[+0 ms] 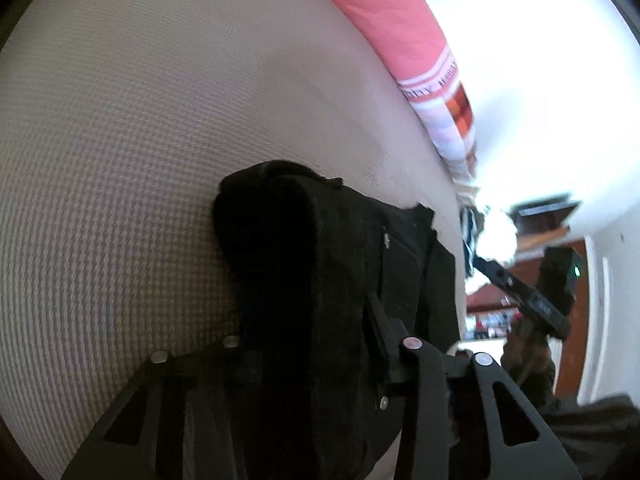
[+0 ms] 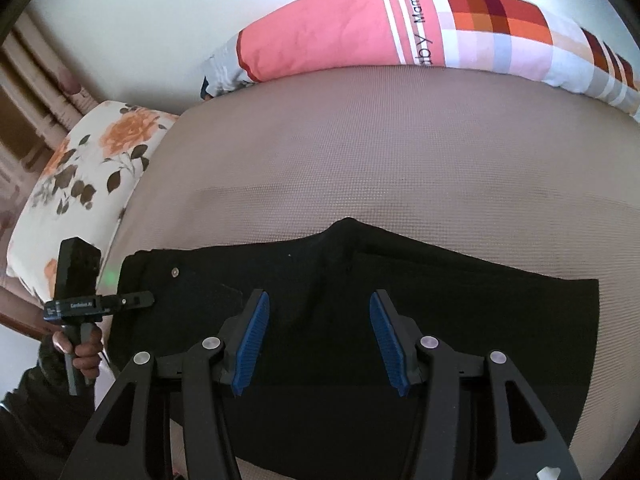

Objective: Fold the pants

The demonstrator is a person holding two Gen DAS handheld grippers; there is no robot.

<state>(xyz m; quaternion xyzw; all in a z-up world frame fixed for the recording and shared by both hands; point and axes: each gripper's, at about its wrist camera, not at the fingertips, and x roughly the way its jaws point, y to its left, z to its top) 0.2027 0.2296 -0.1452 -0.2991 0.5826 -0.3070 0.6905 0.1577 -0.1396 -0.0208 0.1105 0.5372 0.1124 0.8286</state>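
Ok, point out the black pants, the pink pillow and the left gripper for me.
black pants (image 2: 460,304): right wrist view, on the flat folded fabric right of the fingers.
pink pillow (image 2: 320,36): right wrist view, on its plain pink panel.
left gripper (image 2: 140,299): right wrist view, at its fingertips by the pants' left edge.

The long pink-and-checked pillow (image 2: 400,36) bore black lettering along its white stripe; in the right wrist view it read "Mama", with a partly hidden word below it ending perhaps in "by". In the left wrist view the same print was blurred. Small white print on the left gripper (image 2: 132,301) was too small to read.
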